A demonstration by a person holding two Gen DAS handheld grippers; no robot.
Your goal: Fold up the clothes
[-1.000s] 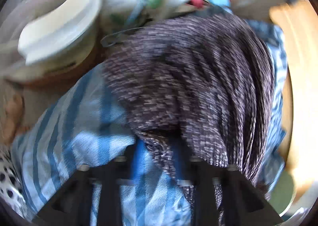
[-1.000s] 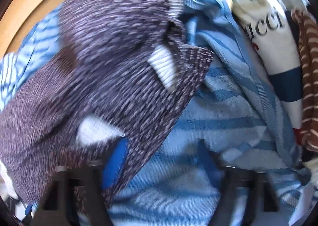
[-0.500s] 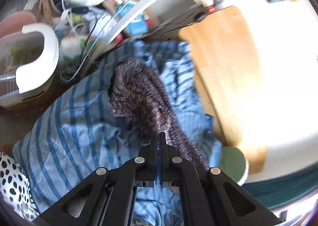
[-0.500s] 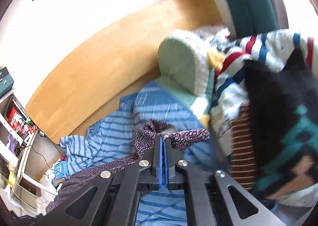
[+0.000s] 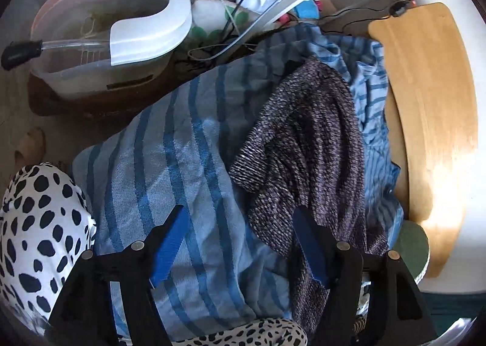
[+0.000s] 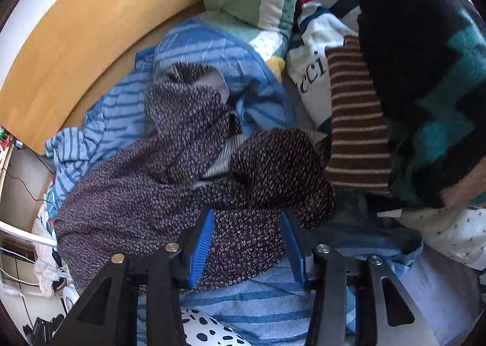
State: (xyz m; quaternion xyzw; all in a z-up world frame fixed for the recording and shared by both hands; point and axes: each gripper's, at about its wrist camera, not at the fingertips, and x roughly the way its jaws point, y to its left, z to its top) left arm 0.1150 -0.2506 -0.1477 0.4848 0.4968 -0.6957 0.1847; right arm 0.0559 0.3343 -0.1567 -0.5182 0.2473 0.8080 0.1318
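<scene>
1. The left gripper (image 5: 240,242) has its jaws opening wide and holds nothing; the sweater (image 5: 306,145) lies crumpled on the striped sheet (image 5: 170,163), just right of it.
2. The right gripper (image 6: 247,242) is also opening, empty, with the sweater (image 6: 170,175) below and beyond its fingers, untouched.
3. Risk: the sweater is bunched in overlapping lumps, so folding it now would likely trap creases.
4. Risk: a low grab may pinch the sheet too.
</scene>
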